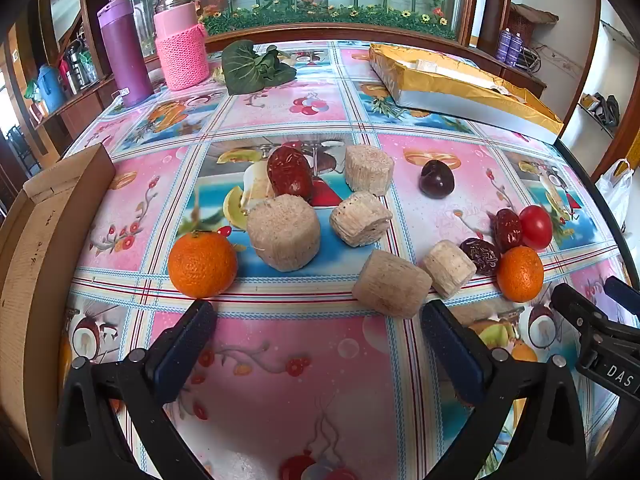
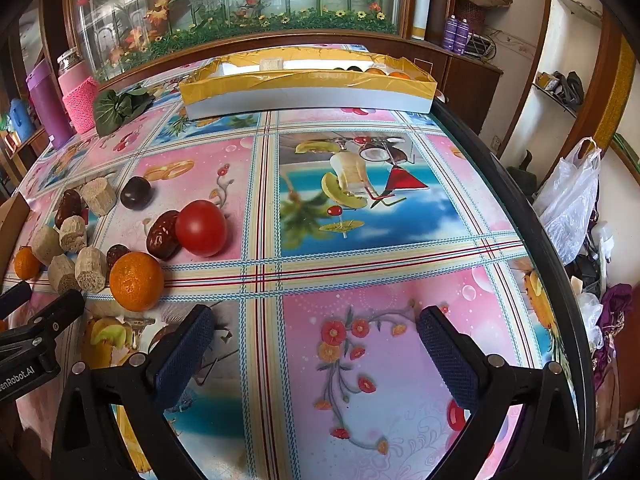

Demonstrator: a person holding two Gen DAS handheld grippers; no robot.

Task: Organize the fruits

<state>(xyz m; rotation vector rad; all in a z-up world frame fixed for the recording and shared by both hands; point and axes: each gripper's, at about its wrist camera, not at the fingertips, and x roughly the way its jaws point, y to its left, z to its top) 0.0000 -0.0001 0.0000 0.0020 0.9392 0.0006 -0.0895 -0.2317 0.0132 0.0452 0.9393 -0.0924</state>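
Fruit lies loose on the patterned tablecloth. A mandarin point(image 1: 202, 264) sits just beyond my left gripper's left fingertip. A second mandarin point(image 1: 520, 274), a red tomato point(image 1: 536, 227), two red dates point(image 1: 508, 224) and a dark plum point(image 1: 437, 179) lie to the right, and another red date point(image 1: 290, 172) lies further back. My left gripper point(image 1: 319, 312) is open, with nothing between its fingers. My right gripper point(image 2: 316, 320) is also open over bare cloth. The nearer mandarin point(image 2: 136, 280) and the tomato point(image 2: 201, 228) are up and to its left.
Several beige cylindrical pieces point(image 1: 283, 232) lie among the fruit. A gold-lined box point(image 2: 308, 84) at the back holds some fruit at its right end. A wooden box point(image 1: 40, 240) stands at the left edge. Two flasks point(image 1: 182, 48) and a leafy vegetable point(image 1: 252, 66) stand behind.
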